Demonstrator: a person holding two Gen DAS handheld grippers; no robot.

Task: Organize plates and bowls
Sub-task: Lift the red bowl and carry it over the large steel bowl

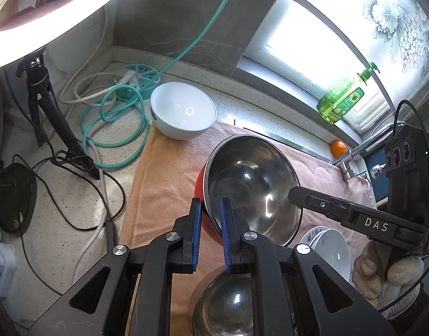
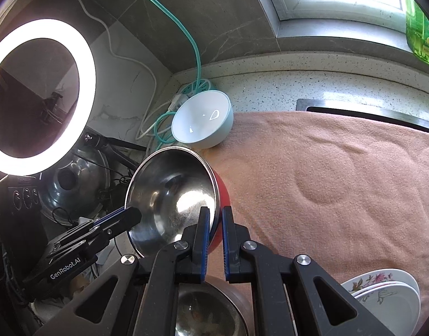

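Note:
A steel bowl with a red outside [image 1: 250, 184] [image 2: 172, 196] is held tilted above the pink towel [image 1: 164, 184] [image 2: 326, 184]. My left gripper [image 1: 210, 210] is shut on its left rim, one finger inside and one outside. My right gripper [image 2: 215, 218], seen in the left view too [image 1: 295, 194], is shut on the opposite rim. A white bowl [image 1: 183, 112] [image 2: 203, 120] sits at the towel's far corner. A second steel bowl [image 1: 228, 305] [image 2: 208, 310] lies below the grippers. Flowered white plates [image 1: 329, 246] [image 2: 388, 288] are stacked at the near right.
A ring light [image 2: 43, 95] on a black tripod [image 1: 51, 117] stands at the left with coiled teal and white cables [image 1: 113, 117] and a round power strip [image 1: 141, 75]. A green soap bottle [image 1: 343, 98] stands on the sill. A faucet [image 1: 354, 159] and orange [image 1: 338, 147] are at right.

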